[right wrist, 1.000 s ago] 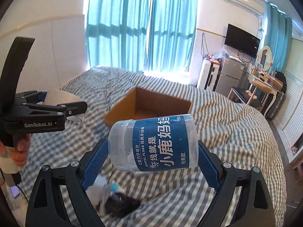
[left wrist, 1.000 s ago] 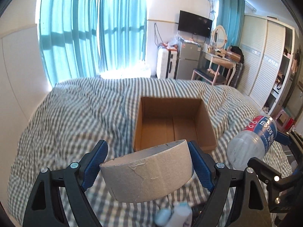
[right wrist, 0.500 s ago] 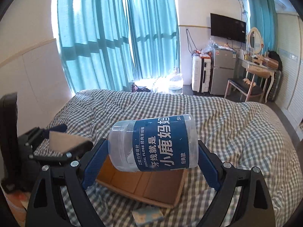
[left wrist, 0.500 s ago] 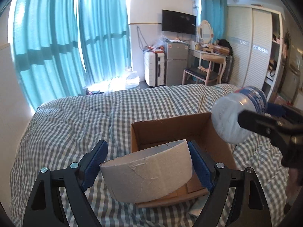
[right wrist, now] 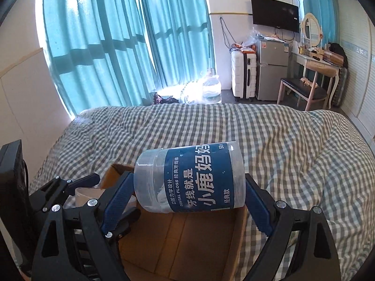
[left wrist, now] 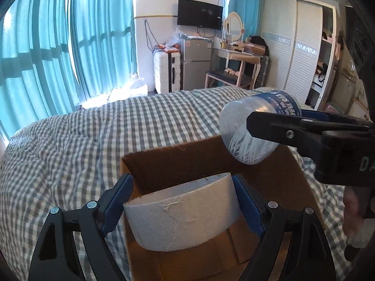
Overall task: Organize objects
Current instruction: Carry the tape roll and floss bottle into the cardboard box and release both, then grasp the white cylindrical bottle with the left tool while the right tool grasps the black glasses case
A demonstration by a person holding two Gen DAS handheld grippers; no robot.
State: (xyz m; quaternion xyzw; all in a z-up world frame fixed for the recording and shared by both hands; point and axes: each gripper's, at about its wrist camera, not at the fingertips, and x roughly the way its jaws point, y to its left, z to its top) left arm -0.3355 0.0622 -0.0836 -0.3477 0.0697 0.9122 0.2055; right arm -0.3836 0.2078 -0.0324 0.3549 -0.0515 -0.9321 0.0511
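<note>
My left gripper [left wrist: 182,201] is shut on a grey roll of tape [left wrist: 180,213] and holds it over the open cardboard box [left wrist: 168,161] on the bed. My right gripper [right wrist: 187,194] is shut on a clear dental floss jar [right wrist: 192,180] with a blue label, lying sideways, above the same box [right wrist: 187,241]. In the left wrist view the jar [left wrist: 253,131] hangs over the box's far right corner. In the right wrist view the left gripper [right wrist: 77,192] with the tape sits at the box's left side.
The box rests on a bed with a grey checked cover [left wrist: 82,145]. Beyond the bed are teal curtains [right wrist: 105,35], a white suitcase [right wrist: 243,75], a small fridge [right wrist: 271,68], a dressing table with a stool [right wrist: 309,75] and a white wardrobe [left wrist: 297,51].
Both grippers moved forward and down over the box. The box now lies right under the tape roll and the jar. Both grips are unchanged.
</note>
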